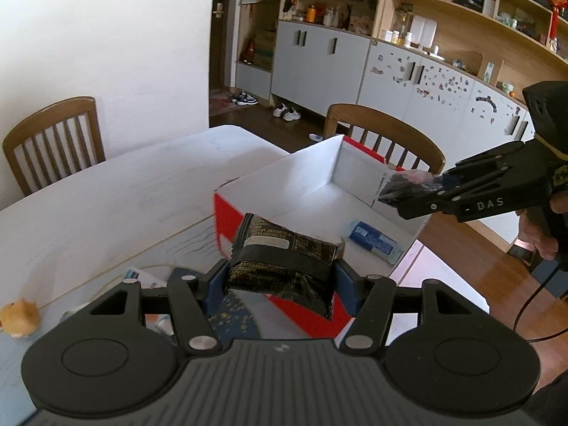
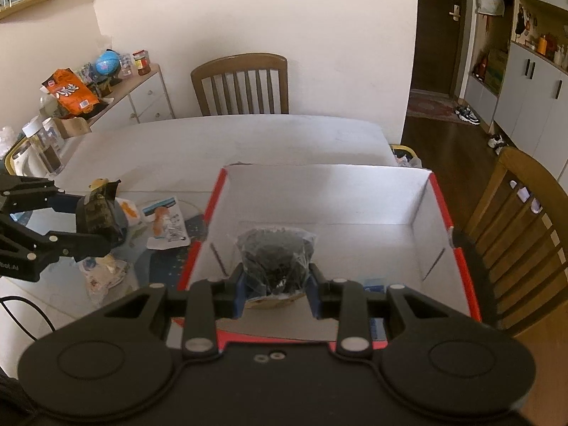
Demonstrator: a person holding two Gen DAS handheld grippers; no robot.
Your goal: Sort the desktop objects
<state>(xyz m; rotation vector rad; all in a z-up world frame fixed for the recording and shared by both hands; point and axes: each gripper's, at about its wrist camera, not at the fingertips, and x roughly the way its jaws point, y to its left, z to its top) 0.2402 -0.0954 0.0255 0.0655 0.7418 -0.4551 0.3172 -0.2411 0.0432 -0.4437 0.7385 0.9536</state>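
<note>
My left fingers [image 1: 213, 280] press from both sides on a black snack packet [image 1: 284, 259] with gold print, so my left gripper [image 1: 280, 277] is clamped on it, jaws fairly wide because the packet is bulky. In the left wrist view the packet hangs over the near corner of the red-and-white box [image 1: 319, 191], which fills the middle of the picture toward 12 o'clock. My right gripper [image 2: 277, 284] stands narrower, closed on a clear bag of dark bits [image 2: 275, 252], held above the open box [image 2: 419, 213]; from the left camera the same gripper [image 1: 394, 195] shows at 3 o'clock, its bag [image 1: 408, 186] at the box's far right wall. A blue-and-white packet [image 1: 372, 239] lies on the box floor at 2 o'clock from my left grip. At 9 o'clock in the right wrist view, more wrappers [image 2: 167, 223] lie on the white table [image 2: 248, 142], just left of the box, below my left gripper [image 2: 103, 220].
</note>
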